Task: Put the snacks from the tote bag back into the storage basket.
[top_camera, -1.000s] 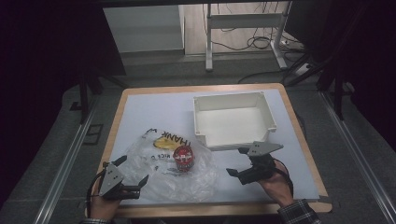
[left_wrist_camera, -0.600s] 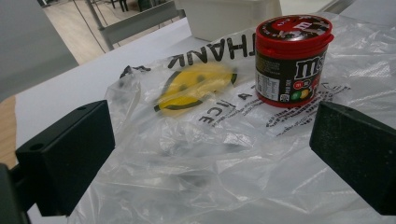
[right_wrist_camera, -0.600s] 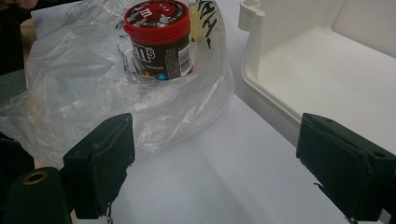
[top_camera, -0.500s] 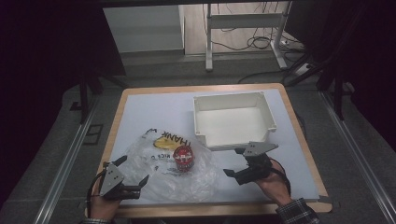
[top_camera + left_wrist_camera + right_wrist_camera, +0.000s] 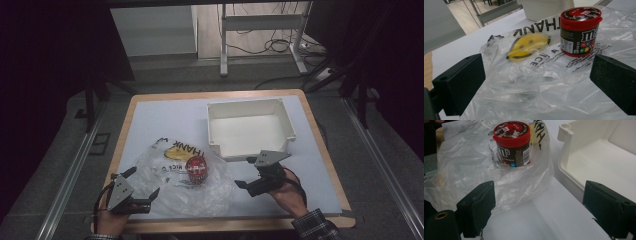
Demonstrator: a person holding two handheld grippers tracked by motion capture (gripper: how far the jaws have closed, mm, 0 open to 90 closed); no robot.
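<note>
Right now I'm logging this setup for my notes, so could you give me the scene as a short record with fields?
surface: white table with a wooden edge
bag: clear plastic bag with a yellow smiley, lying crumpled near the front
jar: candy jar with a red lid, upright, standing on the bag
tub: white tub, open top, nothing in it, right of the jar
left gripper: left gripper open, at the bag's near left edge
right gripper: right gripper open, between bag and tub, holding nothing
</note>
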